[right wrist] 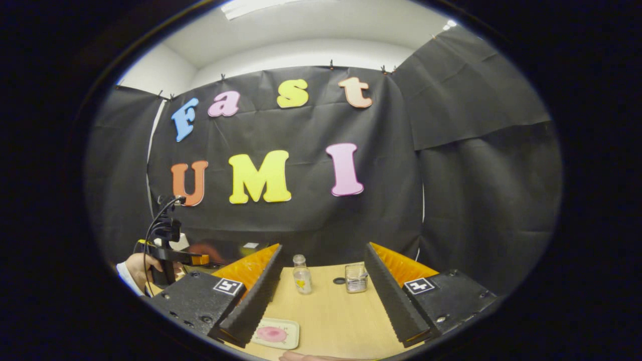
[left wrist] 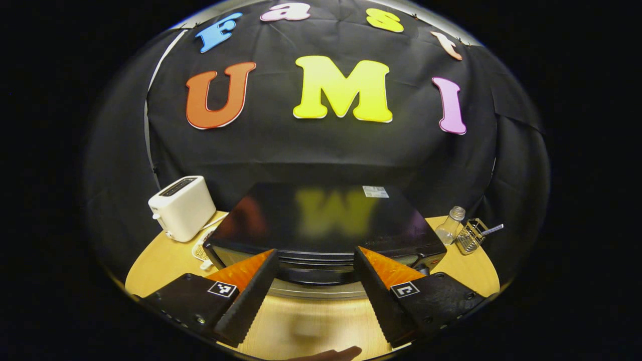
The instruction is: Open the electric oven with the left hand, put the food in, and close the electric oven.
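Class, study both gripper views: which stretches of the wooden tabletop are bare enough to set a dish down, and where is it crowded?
Bare wood lies between the right gripper's open fingers, bordered by the small plate of pink food, the clear glass bottle and the wire basket. More lies before the black electric oven. Crowded: beside the white toaster.

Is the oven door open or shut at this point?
Shut, it seems: the oven front shows no gap or dropped door. The left gripper hovers open before it, gripping nothing.
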`<state>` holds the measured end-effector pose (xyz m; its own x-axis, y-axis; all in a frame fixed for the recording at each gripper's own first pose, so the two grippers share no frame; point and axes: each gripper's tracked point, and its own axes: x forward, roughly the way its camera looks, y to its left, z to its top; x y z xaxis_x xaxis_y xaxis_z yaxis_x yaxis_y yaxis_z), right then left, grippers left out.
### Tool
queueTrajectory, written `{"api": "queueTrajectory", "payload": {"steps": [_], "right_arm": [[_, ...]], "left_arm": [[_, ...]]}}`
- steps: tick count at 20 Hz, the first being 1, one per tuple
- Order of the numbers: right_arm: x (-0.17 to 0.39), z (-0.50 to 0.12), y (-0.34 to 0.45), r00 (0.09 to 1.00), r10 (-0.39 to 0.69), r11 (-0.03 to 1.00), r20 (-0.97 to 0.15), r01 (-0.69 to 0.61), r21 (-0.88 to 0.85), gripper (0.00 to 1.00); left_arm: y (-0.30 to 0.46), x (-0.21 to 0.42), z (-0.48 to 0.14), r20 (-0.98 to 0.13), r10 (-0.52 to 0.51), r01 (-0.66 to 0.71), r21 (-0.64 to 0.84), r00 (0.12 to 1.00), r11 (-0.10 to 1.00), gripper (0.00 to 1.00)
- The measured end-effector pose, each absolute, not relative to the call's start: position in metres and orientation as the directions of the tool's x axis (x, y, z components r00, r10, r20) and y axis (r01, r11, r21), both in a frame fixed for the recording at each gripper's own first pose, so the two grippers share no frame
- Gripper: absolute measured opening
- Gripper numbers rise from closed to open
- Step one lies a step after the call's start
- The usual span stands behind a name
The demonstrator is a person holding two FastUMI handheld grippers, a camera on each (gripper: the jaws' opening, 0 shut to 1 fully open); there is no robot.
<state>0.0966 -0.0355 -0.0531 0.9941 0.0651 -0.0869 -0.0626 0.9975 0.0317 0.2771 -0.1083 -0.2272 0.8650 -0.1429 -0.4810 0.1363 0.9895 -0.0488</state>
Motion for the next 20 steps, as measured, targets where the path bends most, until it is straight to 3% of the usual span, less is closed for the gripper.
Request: {"api": "queueTrajectory", "payload": {"steps": [6,7,8,20], "right_arm": [[0.111,-0.068,-0.045,0.992,0.049,0.998,-0.115,-0.044,0.048,0.99],[0.112,-0.071,-0.044,0.992,0.051,0.998,-0.12,-0.045,0.053,0.99],[0.112,-0.073,-0.043,0.991,0.053,0.997,-0.124,-0.046,0.058,1.0],[0.109,-0.084,-0.035,0.988,0.053,0.997,-0.144,-0.045,0.061,0.99]], "left_arm": [[-0.109,0.284,-0.232,-0.488,-0.159,0.152,-0.053,0.858,0.987,0.95],[-0.109,0.284,-0.232,-0.484,-0.164,0.16,-0.051,0.86,0.986,0.82],[-0.109,0.284,-0.232,-0.483,-0.165,0.163,-0.047,0.86,0.985,0.95],[-0.101,0.239,-0.234,-0.448,-0.224,0.242,-0.016,0.865,0.97,0.95]]}}
